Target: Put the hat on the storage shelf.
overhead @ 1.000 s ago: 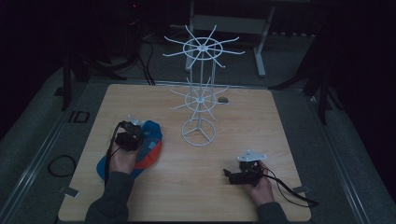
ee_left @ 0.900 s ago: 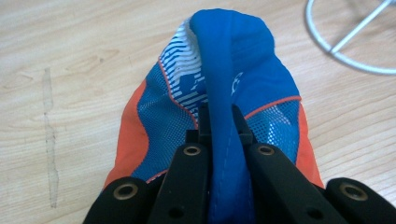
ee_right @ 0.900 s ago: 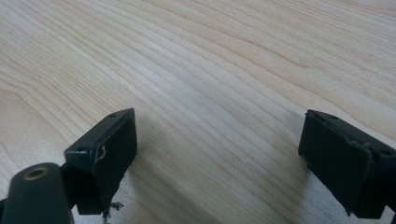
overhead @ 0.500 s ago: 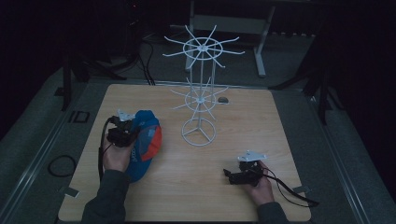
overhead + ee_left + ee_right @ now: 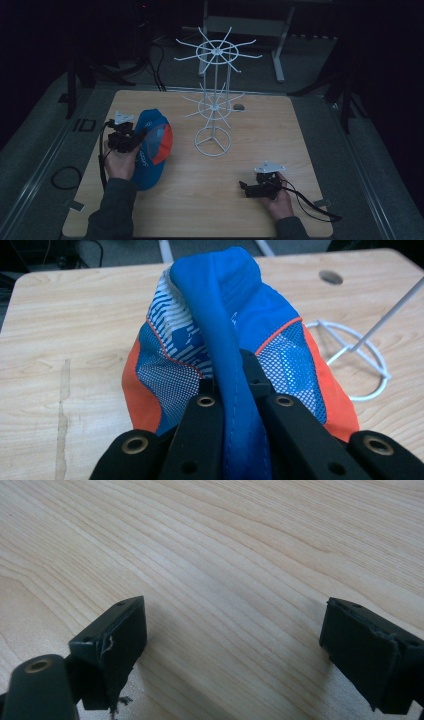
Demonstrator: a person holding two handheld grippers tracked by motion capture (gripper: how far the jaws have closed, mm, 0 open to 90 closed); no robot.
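Note:
A blue cap point(image 5: 152, 147) with orange and white mesh panels hangs lifted at the left of the wooden table point(image 5: 280, 135). My left gripper point(image 5: 134, 141) is shut on the cap's blue brim point(image 5: 230, 365), which runs up between the two black jaws in the left gripper view; the left gripper point(image 5: 231, 385) grips it there. A white wire rack point(image 5: 214, 95) with spoked hooks stands at the table's middle. My right gripper point(image 5: 243, 187) rests low at the front right, and in the right gripper view the right gripper point(image 5: 230, 645) is open over bare wood.
The rack's round wire base point(image 5: 213, 142) sits just right of the cap, and the base point(image 5: 357, 360) lies close in the left gripper view. A small hole point(image 5: 239, 107) marks the table's far side. Dark floor and cables point(image 5: 65, 176) surround the table.
My left gripper has lifted the cap off the table and carried it up and away from the front edge. The right gripper has stayed put.

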